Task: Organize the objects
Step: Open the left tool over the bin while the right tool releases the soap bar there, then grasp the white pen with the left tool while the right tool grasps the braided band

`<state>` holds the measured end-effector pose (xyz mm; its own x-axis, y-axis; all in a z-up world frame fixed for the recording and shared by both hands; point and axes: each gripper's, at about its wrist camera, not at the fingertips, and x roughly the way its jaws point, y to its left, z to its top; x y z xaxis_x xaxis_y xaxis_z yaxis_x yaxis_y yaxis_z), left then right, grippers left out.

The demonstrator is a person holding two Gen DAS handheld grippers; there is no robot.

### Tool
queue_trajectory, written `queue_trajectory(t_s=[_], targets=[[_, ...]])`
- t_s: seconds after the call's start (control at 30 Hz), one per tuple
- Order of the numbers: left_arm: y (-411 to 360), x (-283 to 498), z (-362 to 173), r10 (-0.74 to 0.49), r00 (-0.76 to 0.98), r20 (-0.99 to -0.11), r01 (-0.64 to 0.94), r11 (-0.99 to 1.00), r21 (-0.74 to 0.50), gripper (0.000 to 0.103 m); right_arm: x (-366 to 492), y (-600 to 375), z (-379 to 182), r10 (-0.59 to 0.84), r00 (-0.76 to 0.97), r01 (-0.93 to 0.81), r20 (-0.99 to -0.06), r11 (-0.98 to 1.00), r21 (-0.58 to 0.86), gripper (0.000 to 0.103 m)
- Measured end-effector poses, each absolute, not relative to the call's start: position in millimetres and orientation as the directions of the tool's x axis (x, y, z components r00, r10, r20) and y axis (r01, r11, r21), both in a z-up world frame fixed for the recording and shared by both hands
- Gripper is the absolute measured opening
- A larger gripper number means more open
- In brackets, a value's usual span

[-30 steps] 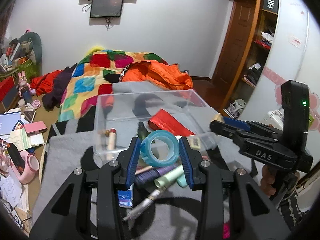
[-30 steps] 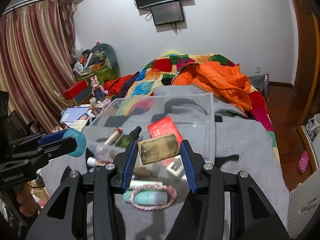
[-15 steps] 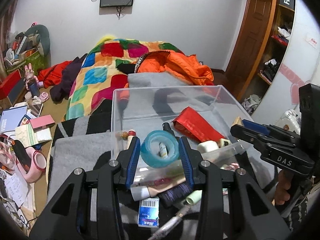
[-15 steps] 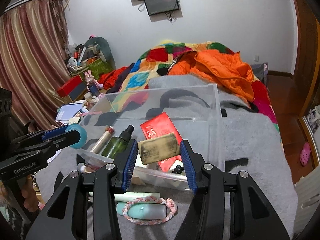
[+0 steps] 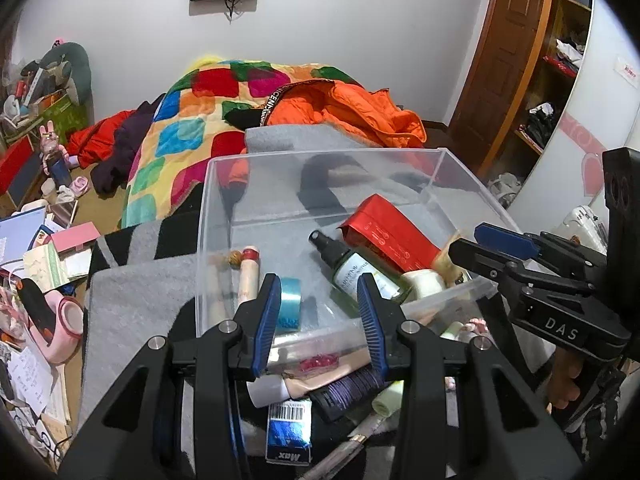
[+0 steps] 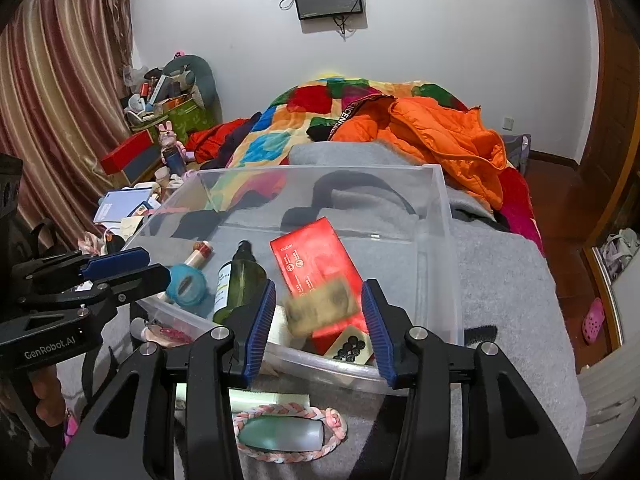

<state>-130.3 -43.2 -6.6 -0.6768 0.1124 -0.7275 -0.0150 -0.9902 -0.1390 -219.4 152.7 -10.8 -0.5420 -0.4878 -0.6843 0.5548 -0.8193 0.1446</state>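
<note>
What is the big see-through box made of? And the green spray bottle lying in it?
The big see-through storage box looks like clear, smooth plastic: you can see the grey blanket through its walls, and its rim is slightly cloudy. The green spray bottle with a black top is shiny and see-through, so glass or hard plastic; the pictures cannot tell which.

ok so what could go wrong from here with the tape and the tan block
1. The tan block looks blurred and loose between the right gripper jaws, close over the clear bin near wall; it may clip the rim and bounce out.
2. The blue tape roll stands on edge beside one left gripper finger; it could roll into the green spray bottle.
</note>
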Motion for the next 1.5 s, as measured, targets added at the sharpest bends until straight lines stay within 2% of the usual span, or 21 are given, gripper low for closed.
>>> queue_trajectory(t_s=[0.13,0.4,0.47,0.7,1.03,1.13,1.27,1.37,1.5], targets=[[-45.4,-123.9,-2.0,0.125,-0.679,-0.723,-0.017,-0.988,-0.156,0.041,-217.3,154.1,-9.5,-0.493,-0.536,0.561,-0.686,-0.815,0.147,0.042],[-46.5,-97.6,15.9,0.115,-0.715,-0.689,-0.017,-0.989,-0.148,0.055,-200.2,164.9,1.8,-0.494,-0.564,0.567,-0.662,-0.814,0.126,0.045],[-46.2,-91.5,19.0,0.112,-0.720,-0.685,-0.018,-0.990,-0.143,0.056,-194.0,169.3,7.0,-0.501,-0.575,0.569,-0.647,-0.813,0.124,0.050],[-46.7,-68.9,13.6,0.111,-0.710,-0.695,-0.016,-0.990,-0.143,0.056,-170.6,181.7,14.7,-0.487,-0.612,0.570,-0.624,-0.818,0.079,0.056],[-34.3,-55.8,-33.3,0.191,-0.605,-0.773,-0.045,-0.977,-0.206,0.056,-163.3,194.2,-27.7,-0.430,-0.562,0.540,-0.706,-0.838,0.081,0.056],[-29.5,-56.6,-44.5,0.218,-0.578,-0.786,-0.052,-0.971,-0.231,0.056,-165.5,193.7,-42.3,-0.434,-0.528,0.542,-0.730,-0.834,0.104,0.053],[-22.1,-57.6,-50.3,0.233,-0.570,-0.788,-0.067,-0.969,-0.238,0.056,-169.8,189.5,-57.2,-0.435,-0.492,0.544,-0.754,-0.830,0.124,0.038],[-19.2,-60.5,-52.7,0.243,-0.561,-0.792,-0.072,-0.967,-0.246,0.056,-174.4,192.5,-58.8,-0.459,-0.483,0.537,-0.746,-0.828,0.161,0.032],[-16.6,-62.0,-54.7,0.246,-0.556,-0.794,-0.083,-0.967,-0.242,0.056,-179.8,192.7,-58.7,-0.462,-0.483,0.535,-0.744,-0.828,0.167,0.028]])
